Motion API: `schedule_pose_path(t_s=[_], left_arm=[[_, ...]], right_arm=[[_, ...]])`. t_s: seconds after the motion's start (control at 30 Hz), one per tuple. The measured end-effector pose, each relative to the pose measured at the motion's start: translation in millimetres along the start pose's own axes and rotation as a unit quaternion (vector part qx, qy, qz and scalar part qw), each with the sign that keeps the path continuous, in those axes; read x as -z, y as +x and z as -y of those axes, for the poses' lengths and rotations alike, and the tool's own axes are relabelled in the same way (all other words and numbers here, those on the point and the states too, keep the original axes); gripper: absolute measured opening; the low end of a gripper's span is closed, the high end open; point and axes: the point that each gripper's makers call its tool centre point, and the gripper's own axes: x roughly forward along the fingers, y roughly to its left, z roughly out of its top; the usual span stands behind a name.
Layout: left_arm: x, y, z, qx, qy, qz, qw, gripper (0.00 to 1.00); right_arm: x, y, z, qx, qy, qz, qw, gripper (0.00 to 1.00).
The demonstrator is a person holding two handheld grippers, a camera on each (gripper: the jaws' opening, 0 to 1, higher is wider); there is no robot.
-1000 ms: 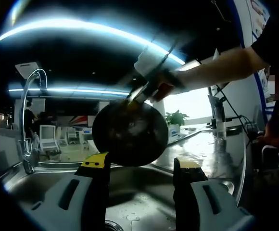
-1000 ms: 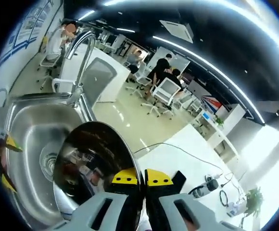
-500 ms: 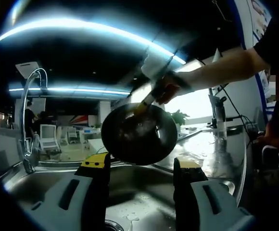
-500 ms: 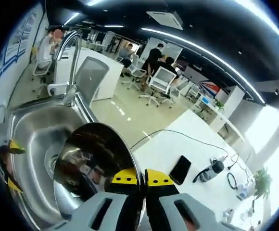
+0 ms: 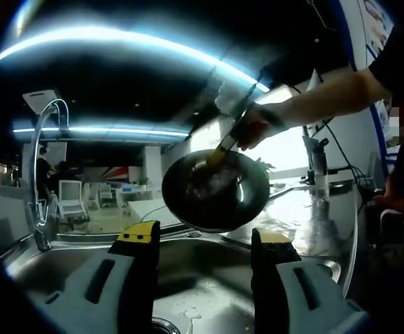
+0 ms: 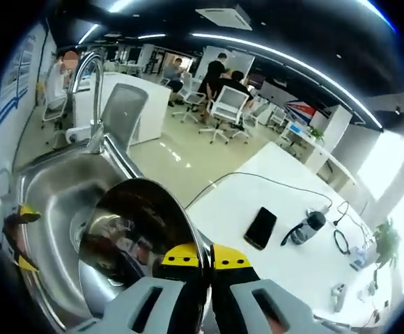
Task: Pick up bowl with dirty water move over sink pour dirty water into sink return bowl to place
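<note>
Setting: open office with chairs and desks behind a steel sink [image 6: 45, 202]; tap [image 6: 90, 90] at the sink's far rim; white counter [image 6: 258, 202] along the sink's right side.
Counter items: phone [image 6: 261, 227], bottle [image 6: 305, 226] and cable [image 6: 341, 241], all well apart from the sink.
Bowl: steel bowl [image 6: 136, 250], lifted clear of any surface and tilted, its opening facing the basin. In the left gripper view the bowl [image 5: 216, 191] hangs above the basin, near the counter-side rim.
Right gripper: right gripper [image 6: 200, 257] has its jaws pressed together on the bowl's rim, at the edge nearest the counter. In the left gripper view it comes in from upper right, held by a hand [image 5: 258, 125].
Left gripper: left gripper [image 5: 202, 240] has its jaws spread, with nothing between them. It sits low over the basin; the drain [image 5: 164, 325] lies just below.
Contents: whether water remains in the bowl cannot be told; the basin floor [image 5: 202, 306] looks wet.
Key relation: the bowl extends from the right fingertips toward the sink's middle, so the counter lies on the gripper's side. Judged from this, the return calls for a swing toward the counter edge while levelling the rim.
Nearer hand: the right one already carries the bowl; the left is free and below it.
Risk: a one-point rim grip may let the bowl pivot during levelling.
</note>
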Motion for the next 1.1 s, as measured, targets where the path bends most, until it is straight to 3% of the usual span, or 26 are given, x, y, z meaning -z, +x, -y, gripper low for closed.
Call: schedule_pose_path(t_s=[0.37,1.1], left_arm=[[-0.4,-0.3,-0.1,0.000,0.000,0.001,1.0000,0.50],[0.4,0.3,-0.4,0.001,0.004,0.000,1.0000,0.50]], right_arm=[[26.6,-7.5,11.6,-0.002,0.038,-0.027,0.9989,0.00],[61.5,-24.7,38.5,-0.002,0.093,-0.057,0.9940,0.00]])
